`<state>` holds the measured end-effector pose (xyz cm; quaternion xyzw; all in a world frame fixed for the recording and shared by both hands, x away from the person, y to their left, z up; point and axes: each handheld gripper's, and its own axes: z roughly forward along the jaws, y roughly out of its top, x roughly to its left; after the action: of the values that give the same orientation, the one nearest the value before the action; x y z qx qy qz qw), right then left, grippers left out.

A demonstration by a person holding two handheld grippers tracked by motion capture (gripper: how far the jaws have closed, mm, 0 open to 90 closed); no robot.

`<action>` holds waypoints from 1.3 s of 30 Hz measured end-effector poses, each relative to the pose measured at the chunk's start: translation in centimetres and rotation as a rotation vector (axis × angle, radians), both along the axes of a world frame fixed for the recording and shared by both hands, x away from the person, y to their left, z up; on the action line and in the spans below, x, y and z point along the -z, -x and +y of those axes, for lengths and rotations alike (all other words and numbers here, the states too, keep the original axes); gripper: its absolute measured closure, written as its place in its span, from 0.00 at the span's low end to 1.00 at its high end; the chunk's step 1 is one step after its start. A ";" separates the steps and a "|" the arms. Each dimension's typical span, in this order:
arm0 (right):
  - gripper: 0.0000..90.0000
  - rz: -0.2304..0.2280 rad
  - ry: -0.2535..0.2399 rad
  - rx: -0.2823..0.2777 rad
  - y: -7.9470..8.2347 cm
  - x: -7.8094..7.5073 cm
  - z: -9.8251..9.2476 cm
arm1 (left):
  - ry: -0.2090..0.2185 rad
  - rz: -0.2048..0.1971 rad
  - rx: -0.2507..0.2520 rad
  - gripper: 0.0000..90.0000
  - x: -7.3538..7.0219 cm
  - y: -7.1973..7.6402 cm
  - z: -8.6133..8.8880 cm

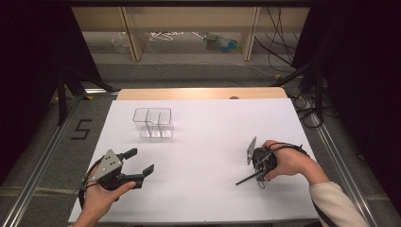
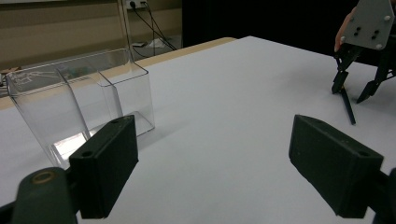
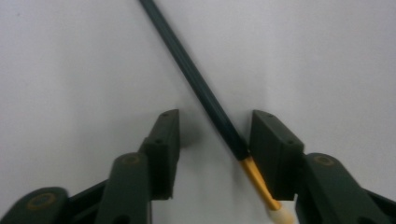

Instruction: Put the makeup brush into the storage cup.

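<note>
Right claw (image 1: 253,178) near the right edge of the tabletop (image 1: 203,142), pointed down over a dark pencil (image 3: 201,88) lying flat on the white surface. Jaws partly apart, straddling the pencil near its gold band and pale eraser end; right-hand pad touching or nearly touching the shaft, left-hand pad clear of it, so not yet clamped. Left claw (image 1: 137,163) near the front left corner, jaws wide apart, holding nothing. Clear divided box (image 1: 152,122) toward the rear left of the tabletop, upright, well apart from both claws.

Risks, as judged: pencil off-centre between the pads and slanted across them, so likely to roll, pivot or squirt out on closing; grip so close to the eraser end leaves the long shaft free to droop when lifted.

Hard to make out: pencil tip cut off in the right gripper view; box contents uncertain through the clear walls; exact contact at the right-hand pad.
</note>
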<state>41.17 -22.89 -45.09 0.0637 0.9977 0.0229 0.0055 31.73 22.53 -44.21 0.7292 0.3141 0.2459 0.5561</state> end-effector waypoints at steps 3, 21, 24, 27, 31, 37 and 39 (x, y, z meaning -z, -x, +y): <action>0.71 0.011 0.013 -0.003 0.0 -0.1 0.2 | 0.002 0.001 0.000 0.17 0.0 0.0 0.0; 0.93 0.022 0.083 -0.055 -0.1 -0.1 0.7 | 0.004 0.006 0.005 0.17 0.1 0.0 -0.1; 0.93 0.021 0.074 -0.077 -0.3 -0.1 0.7 | 0.006 0.008 0.005 0.17 0.1 0.0 -0.2; 0.93 0.021 0.075 -0.078 -0.3 -0.1 0.7 | 0.003 0.007 0.007 0.17 0.1 0.0 -0.2; 0.93 0.017 0.073 -0.070 -0.3 -0.2 0.6 | 0.013 0.017 0.002 0.17 0.1 0.1 -0.3; 0.93 -0.005 0.071 -0.064 -0.4 -0.9 0.5 | 0.009 0.017 0.008 0.17 0.1 0.1 -0.4; 0.93 -0.006 0.068 -0.068 -0.4 -1.0 0.5 | 0.011 0.019 0.007 0.17 0.1 0.1 -0.4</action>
<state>41.55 -22.38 -44.09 0.0293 0.9995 -0.0105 0.0099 31.63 22.11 -44.32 0.7296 0.3181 0.2352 0.5579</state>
